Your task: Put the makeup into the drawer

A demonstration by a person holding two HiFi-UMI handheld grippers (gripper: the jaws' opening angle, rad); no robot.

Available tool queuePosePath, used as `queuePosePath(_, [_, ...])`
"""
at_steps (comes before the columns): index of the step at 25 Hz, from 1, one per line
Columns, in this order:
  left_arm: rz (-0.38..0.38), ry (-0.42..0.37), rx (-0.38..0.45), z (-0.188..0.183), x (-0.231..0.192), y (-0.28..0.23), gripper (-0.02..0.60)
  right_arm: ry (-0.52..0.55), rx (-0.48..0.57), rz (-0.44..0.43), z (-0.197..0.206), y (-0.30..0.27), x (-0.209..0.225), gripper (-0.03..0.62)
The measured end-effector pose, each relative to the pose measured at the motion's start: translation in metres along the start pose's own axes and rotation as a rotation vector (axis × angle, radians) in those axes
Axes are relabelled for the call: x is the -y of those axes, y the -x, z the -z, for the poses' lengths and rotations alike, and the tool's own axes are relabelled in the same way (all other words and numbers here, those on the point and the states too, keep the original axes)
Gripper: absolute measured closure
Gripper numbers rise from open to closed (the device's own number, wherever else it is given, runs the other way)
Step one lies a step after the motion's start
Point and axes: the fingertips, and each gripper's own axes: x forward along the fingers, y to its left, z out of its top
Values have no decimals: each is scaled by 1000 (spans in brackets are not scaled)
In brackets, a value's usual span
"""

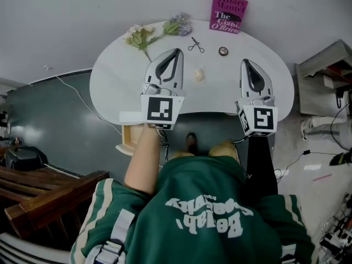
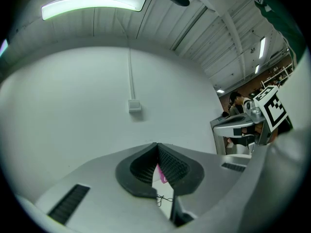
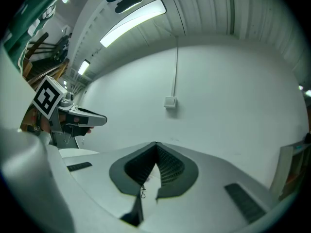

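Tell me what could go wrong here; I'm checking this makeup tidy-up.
1. The left gripper and the right gripper are both shut and empty; reaching like that could shove the small cream-coloured item across the white table.
2. The thin metal scissor-like tool lies flat, probably hard to pinch; the nearby pale flowers could get swept.
3. The wooden drawer is partly hidden beneath the left forearm, so a drop might miss.

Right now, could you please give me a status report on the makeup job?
Both shut, empty: left gripper, right gripper, above table. On it, untouched: curler, compact, cream sponge. The drawer open, nothing blocking.
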Motion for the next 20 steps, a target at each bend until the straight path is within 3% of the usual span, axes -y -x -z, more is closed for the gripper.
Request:
queuePosePath(5, [-35, 42, -4, 9, -15, -13, 566, 25, -4, 1, 2, -15, 6, 586])
queuePosePath(20, [-58, 7, -54, 20, -19, -58, 565, 33, 30, -40, 2, -73, 53, 585])
